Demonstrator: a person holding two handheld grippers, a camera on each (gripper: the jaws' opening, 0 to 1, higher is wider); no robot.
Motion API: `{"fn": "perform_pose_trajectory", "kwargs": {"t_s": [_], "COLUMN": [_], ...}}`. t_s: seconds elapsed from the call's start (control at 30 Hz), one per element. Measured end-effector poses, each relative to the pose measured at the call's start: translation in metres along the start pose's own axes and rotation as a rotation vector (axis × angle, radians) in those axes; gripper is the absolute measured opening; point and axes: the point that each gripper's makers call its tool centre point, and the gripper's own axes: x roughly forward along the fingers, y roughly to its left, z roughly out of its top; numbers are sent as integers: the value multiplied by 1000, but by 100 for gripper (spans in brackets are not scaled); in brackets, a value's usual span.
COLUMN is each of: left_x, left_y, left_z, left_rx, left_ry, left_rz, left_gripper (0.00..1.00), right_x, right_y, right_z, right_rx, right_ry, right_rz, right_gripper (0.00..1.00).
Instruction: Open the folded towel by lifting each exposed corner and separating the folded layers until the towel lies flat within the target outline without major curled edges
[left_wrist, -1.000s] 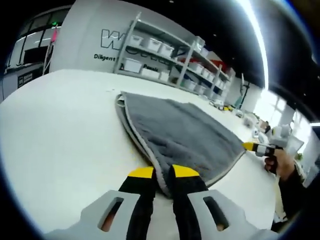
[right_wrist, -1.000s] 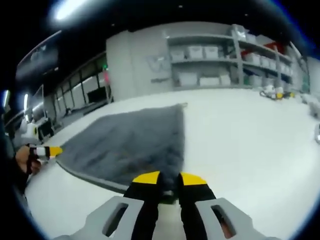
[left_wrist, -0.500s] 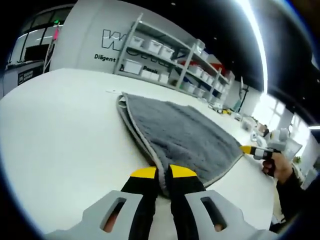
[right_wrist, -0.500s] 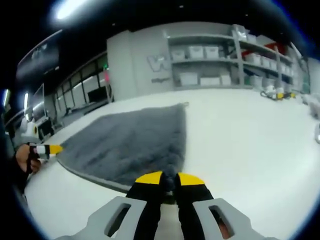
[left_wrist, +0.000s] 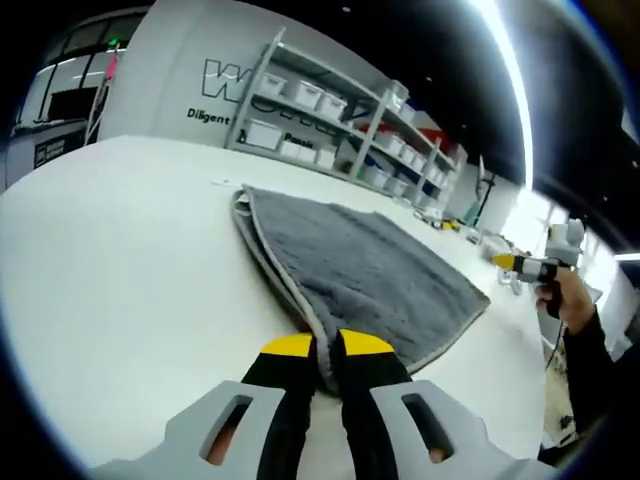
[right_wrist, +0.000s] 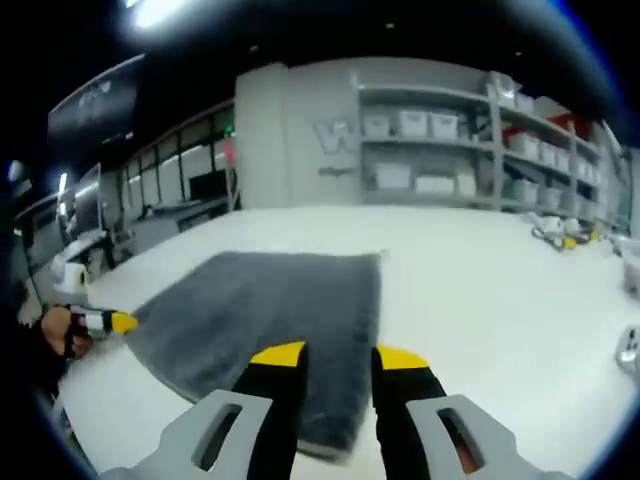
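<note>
Grey towel (left_wrist: 360, 265) spread across white table (left_wrist: 120, 260), light piping along the edge, folded edge doubled along the side nearer the left gripper view's left. Left gripper (left_wrist: 326, 347), yellow-tipped black jaws pinched together on the near corner of the towel, fabric caught between the tips. In the right gripper view, right gripper (right_wrist: 338, 357) with jaws parted, a clear gap between the yellow tips, hovering over the near end of the towel (right_wrist: 270, 320); nothing held between them, towel edge lying just under and beyond the tips. Right gripper also visible at far right of the left gripper view (left_wrist: 522, 263), held in a hand (left_wrist: 570, 300), above and apart from the towel's far corner. Left gripper visible at far left of the right gripper view (right_wrist: 110, 322), at the towel's corner. Shelving with white storage bins (left_wrist: 300, 90) against the back wall, lettering on the wall beside it.
</note>
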Motion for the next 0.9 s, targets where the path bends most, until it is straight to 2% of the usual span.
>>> {"fn": "perform_pose_trajectory", "kwargs": {"t_s": [0.17, 0.27, 0.37, 0.5, 0.63, 0.9], "left_x": [-1, -1, 1, 1, 4, 5], "left_y": [0, 2, 2, 1, 5, 4], "left_z": [0, 0, 0, 2, 3, 4], "left_rx": [-4, -8, -20, -30, -55, -35], "left_ry": [8, 13, 11, 9, 14, 23], "left_rz": [-4, -10, -23, -26, -38, -37], "left_gripper": [7, 7, 6, 6, 5, 5], "right_x": [12, 22, 38, 58, 74, 87], "right_y": [5, 15, 19, 28, 37, 43], "right_z": [22, 43, 64, 75, 92, 116], "right_rx": [-36, -89, -116, -155, -213, -249], "right_ry": [7, 10, 19, 54, 74, 83], "right_rz": [17, 42, 72, 90, 109, 136], "right_gripper": [28, 35, 36, 39, 47, 53]}}
